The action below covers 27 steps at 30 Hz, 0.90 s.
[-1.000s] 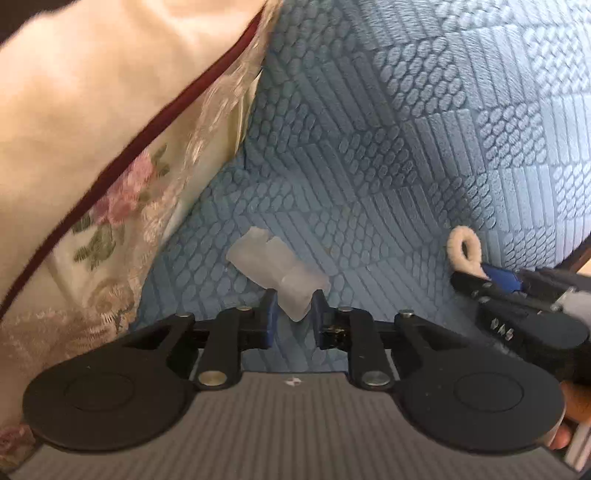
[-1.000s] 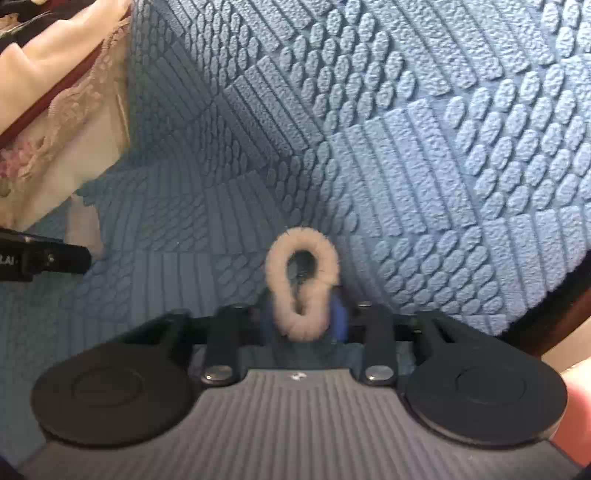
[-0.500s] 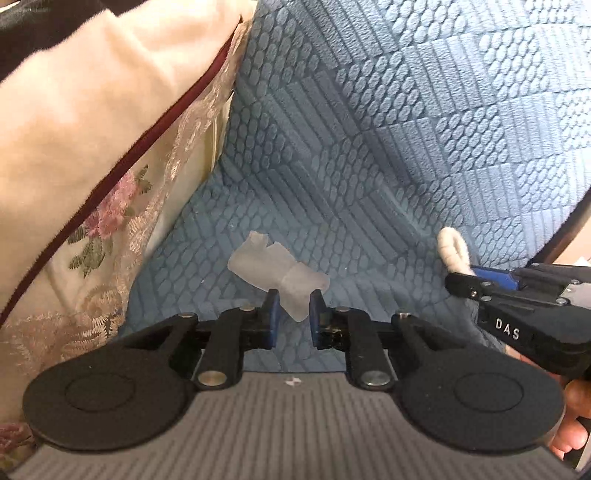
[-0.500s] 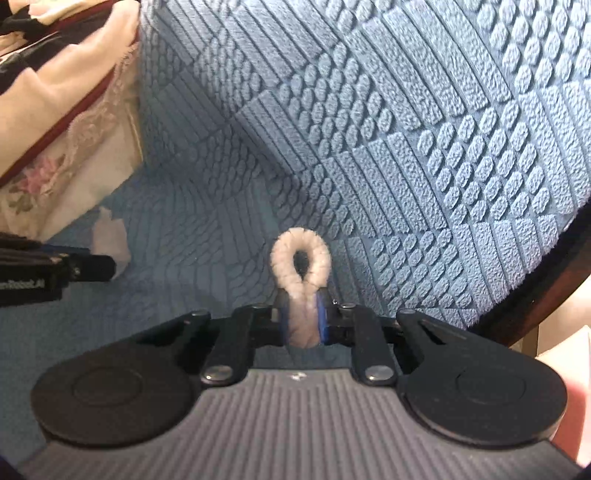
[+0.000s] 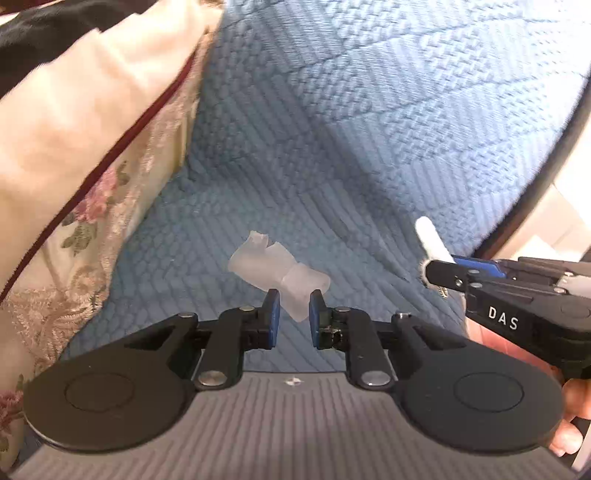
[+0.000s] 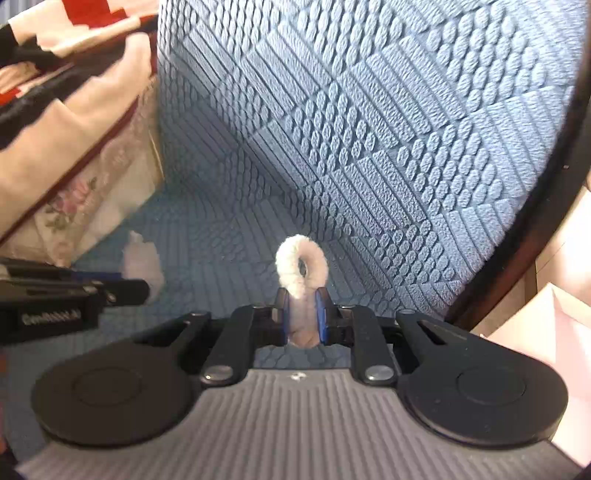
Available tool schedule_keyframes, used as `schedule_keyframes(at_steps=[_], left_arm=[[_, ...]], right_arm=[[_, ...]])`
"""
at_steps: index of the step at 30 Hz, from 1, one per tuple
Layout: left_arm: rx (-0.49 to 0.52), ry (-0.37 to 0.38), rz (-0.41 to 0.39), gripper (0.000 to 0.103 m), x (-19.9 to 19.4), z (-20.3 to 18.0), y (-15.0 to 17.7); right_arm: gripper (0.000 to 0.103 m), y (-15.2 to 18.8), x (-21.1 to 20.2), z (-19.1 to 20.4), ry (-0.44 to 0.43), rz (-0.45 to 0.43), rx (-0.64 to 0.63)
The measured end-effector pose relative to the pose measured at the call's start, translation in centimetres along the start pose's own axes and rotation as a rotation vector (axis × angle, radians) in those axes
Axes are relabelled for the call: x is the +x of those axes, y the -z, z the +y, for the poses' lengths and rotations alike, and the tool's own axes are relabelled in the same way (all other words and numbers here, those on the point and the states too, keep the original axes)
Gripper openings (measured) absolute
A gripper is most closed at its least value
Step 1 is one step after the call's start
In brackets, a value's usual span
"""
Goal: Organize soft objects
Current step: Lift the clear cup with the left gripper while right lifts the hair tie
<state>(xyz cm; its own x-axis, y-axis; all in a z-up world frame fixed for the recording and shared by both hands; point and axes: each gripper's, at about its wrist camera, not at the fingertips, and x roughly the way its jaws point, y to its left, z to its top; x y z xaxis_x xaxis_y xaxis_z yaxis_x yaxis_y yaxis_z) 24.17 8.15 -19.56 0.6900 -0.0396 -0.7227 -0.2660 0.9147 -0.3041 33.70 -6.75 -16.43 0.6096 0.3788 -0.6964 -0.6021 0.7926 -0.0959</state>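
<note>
Now left tongs (image 5: pixel 291 312) pinch a translucent wad (image 5: pixel 275 267); right tongs (image 6: pixel 302 314) clamp a fuzzy loop (image 6: pixel 301 266).

Blue textured sofa cover (image 5: pixel 369 110), quilted in blocks of ribs and oval bumps, filling the frame from 11 o'clock round to 3 o'clock and folding into a shaded crease near the centre. Cream cushion (image 5: pixel 74 122) with dark red piping and a pink floral lace panel, leaning in at 9 to 10 o'clock. Dark curved sofa edge (image 6: pixel 546 206) at 3 o'clock. Pale floor (image 6: pixel 554 332) beyond it at 4 o'clock. Red and black fabric (image 6: pixel 92 14), blurred, at 11 o'clock.
</note>
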Motion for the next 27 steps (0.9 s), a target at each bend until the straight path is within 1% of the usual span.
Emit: schedule_keyframes(at_steps=[11, 15, 19, 27], left_arm=[[0.058, 0.05, 0.024, 0.02, -2.3, -1.0, 2.2], [0.077, 0.06, 0.027, 0.02, -2.8, -1.3, 2.7], [0.074, 0.071, 0.044, 0.02, -3.4, -1.3, 3.6], [0.119, 0.098, 0.046, 0.02, -5.2, -2.7, 5.0]], right_arm=[[0.018, 3.0, -2.6, 0.9, 0.026, 0.027, 0.02], [0.018, 4.0, -3.3, 1.2, 0.032, 0.035, 0.048], [0.018, 4.9, -4.5, 1.3, 0.032, 0.039, 0.074], [0.018, 6.6, -6.6, 1.8, 0.04, 0.04, 0.13]])
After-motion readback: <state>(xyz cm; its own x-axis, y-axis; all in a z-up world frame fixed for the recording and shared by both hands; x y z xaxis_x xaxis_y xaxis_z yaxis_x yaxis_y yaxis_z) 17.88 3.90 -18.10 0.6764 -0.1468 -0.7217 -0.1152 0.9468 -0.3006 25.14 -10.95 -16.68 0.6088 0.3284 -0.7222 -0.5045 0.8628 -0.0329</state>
